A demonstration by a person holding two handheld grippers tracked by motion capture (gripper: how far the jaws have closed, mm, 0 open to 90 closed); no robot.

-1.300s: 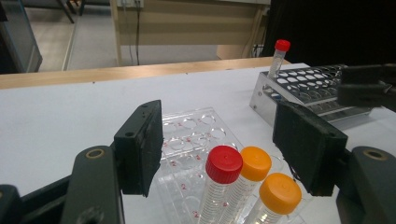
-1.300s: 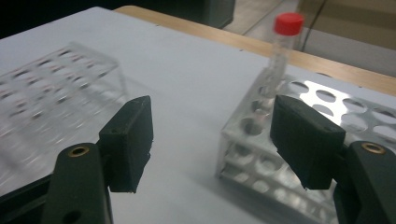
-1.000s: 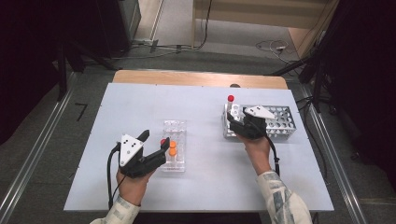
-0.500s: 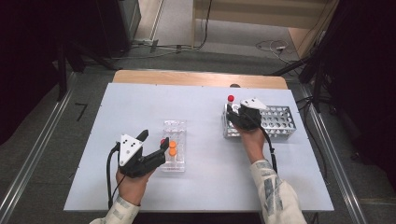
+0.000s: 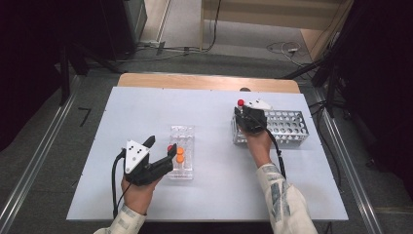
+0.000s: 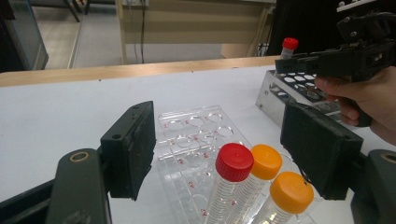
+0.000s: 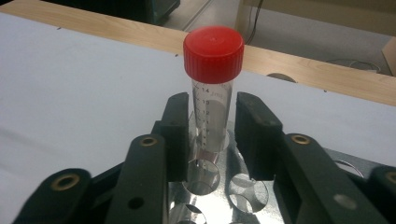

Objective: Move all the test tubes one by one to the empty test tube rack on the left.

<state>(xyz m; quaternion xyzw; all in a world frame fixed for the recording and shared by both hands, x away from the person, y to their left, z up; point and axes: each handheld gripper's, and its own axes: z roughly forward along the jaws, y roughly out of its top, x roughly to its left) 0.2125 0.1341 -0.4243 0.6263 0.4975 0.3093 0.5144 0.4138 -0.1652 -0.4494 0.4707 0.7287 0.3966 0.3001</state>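
The red-capped tube (image 7: 212, 88) is stood upright in the corner hole of the metal rack (image 5: 292, 127), toward the worktop's (image 5: 146, 112) far right. The right gripper (image 7: 212, 128) has just been closing; its fingers (image 7: 176, 133) are set either side of the tube, a thin gap visible. The left gripper (image 6: 219, 149) is held wide open by the clear plastic rack (image 6: 191, 135) near the front edge.

The right tool (image 7: 212, 135) is being shifted leftward along the metal rack (image 5: 287, 127) toward the red-capped tube (image 7: 213, 88), and its jaws are being closed around that tube, nearly touching it.
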